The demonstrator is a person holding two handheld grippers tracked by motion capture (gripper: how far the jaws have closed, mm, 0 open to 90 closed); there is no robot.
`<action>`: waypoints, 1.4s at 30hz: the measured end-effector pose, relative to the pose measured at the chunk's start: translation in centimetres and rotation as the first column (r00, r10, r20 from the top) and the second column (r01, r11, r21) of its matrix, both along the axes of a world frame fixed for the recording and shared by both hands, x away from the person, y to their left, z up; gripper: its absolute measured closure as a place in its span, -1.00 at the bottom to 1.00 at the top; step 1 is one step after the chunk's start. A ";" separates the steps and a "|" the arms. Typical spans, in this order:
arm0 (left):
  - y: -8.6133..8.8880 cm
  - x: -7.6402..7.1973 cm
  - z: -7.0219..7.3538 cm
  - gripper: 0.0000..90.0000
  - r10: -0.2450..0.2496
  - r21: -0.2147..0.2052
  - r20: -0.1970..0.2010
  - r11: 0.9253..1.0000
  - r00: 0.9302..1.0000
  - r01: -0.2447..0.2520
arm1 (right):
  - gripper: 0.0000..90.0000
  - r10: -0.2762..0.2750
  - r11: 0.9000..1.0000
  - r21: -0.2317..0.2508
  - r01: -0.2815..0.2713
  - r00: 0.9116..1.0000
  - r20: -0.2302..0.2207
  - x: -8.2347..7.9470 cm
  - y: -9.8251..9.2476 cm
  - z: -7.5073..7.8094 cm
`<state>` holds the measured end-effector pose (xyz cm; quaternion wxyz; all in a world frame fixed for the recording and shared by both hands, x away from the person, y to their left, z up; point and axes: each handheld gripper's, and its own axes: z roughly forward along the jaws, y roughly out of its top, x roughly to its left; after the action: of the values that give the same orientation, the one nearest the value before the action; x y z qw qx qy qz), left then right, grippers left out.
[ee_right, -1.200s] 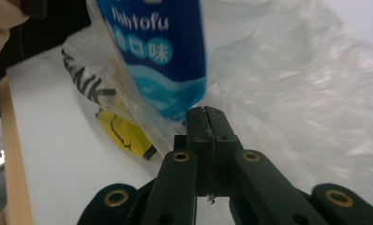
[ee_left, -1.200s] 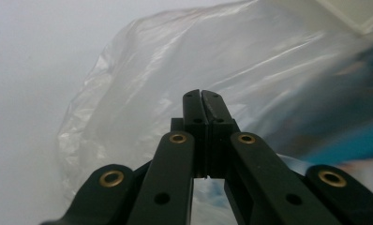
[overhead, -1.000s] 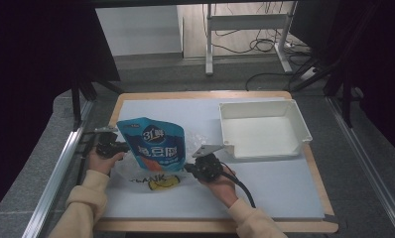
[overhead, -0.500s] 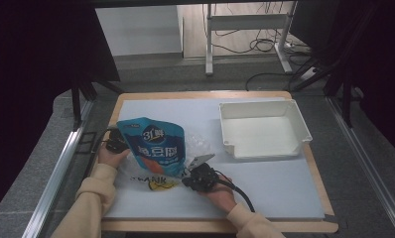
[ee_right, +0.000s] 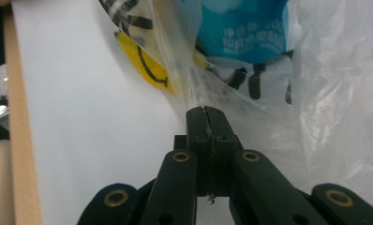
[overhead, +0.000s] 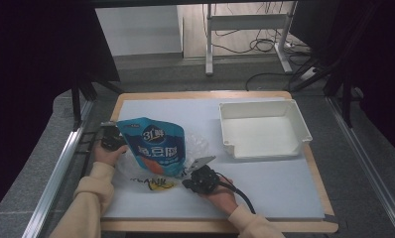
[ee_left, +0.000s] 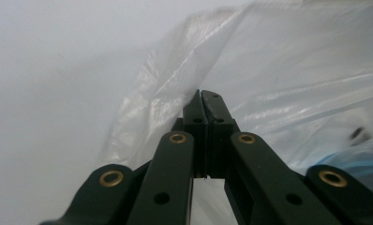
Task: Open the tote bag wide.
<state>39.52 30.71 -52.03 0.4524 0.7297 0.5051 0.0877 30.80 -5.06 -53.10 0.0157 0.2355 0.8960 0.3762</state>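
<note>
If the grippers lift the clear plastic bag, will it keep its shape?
Probably not. The bag is thin, wrinkled film, so it should sag. The blue pouch inside looks full and may pull it down. Glossy film could slip between the shut jaws.

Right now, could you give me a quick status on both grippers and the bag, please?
Left gripper shut on clear plastic bag. Right gripper shut on it too. Blue pouch inside bag, upright. White tray aside, nothing blocking.
</note>
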 end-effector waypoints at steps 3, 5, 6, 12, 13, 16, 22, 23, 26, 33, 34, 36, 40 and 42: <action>1.4 -1.5 1.8 1.00 0.017 -0.037 0.055 0.999 0.998 -0.015 | 0.98 0.004 0.999 0.036 -0.005 1.000 0.023 0.0 -0.2 0.8; 2.4 -2.7 2.9 1.00 0.033 -0.066 0.084 0.997 0.996 -0.028 | 0.98 -0.002 0.998 0.061 0.000 1.000 0.029 0.1 -0.5 1.6; 2.4 -2.7 2.9 1.00 0.033 -0.066 0.084 0.997 0.996 -0.028 | 0.98 -0.008 0.997 0.071 0.005 0.999 0.033 0.1 -0.7 1.9; 3.9 -6.9 4.7 1.00 0.025 -0.084 0.124 0.996 0.992 -0.015 | 0.98 -0.030 0.995 0.101 0.024 0.998 0.058 0.3 -1.4 3.1; 3.8 -7.7 4.7 1.00 0.015 -0.064 0.123 0.998 0.992 -0.007 | 0.98 -0.034 0.994 0.108 0.027 0.997 0.063 0.4 -1.6 3.4; 3.1 -10.6 4.2 1.00 -0.006 -0.045 0.104 0.999 0.995 0.011 | 0.98 -0.052 0.991 0.124 0.042 0.996 0.078 0.6 -2.2 4.1; 0.8 -13.2 3.3 1.00 -0.081 -0.016 0.089 0.996 0.993 0.082 | 0.98 -0.096 0.988 0.134 0.082 0.990 0.103 1.1 -2.8 4.9; 0.1 -13.4 3.1 1.00 -0.098 -0.007 0.078 0.995 0.992 0.099 | 0.98 -0.107 0.986 0.139 0.091 0.989 0.106 1.2 -2.9 5.1; -1.8 -12.8 1.9 1.00 -0.132 0.033 0.035 0.991 0.991 0.131 | 0.98 -0.175 0.975 0.164 0.151 0.974 0.141 2.4 -3.0 6.1; -2.6 -11.6 0.1 1.00 -0.138 0.041 -0.026 0.989 0.990 0.139 | 0.98 -0.268 0.956 0.169 0.241 0.951 0.156 4.8 -1.7 5.7; -2.6 -11.4 -0.3 1.00 -0.134 0.047 -0.035 0.990 0.990 0.136 | 0.98 -0.290 0.952 0.151 0.267 0.944 0.155 5.6 -1.3 5.0; -2.7 -11.2 -0.6 1.00 -0.133 0.055 -0.042 0.989 0.990 0.135 | 0.98 -0.311 0.947 0.130 0.293 0.940 0.143 6.2 -0.7 4.2; -2.9 -11.0 -1.3 1.00 -0.134 0.077 -0.066 0.987 0.989 0.139 | 0.98 -0.336 0.942 0.067 0.329 0.929 0.158 6.9 0.1 3.0; -3.0 -11.0 -1.5 1.00 -0.134 0.085 -0.073 0.986 0.988 0.140 | 0.98 -0.350 0.936 0.025 0.351 0.921 0.170 7.4 0.5 2.1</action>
<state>28.56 27.68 -53.55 0.4067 0.7850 0.4642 0.0545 38.15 -4.61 -51.01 0.1608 0.3585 0.8357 0.3837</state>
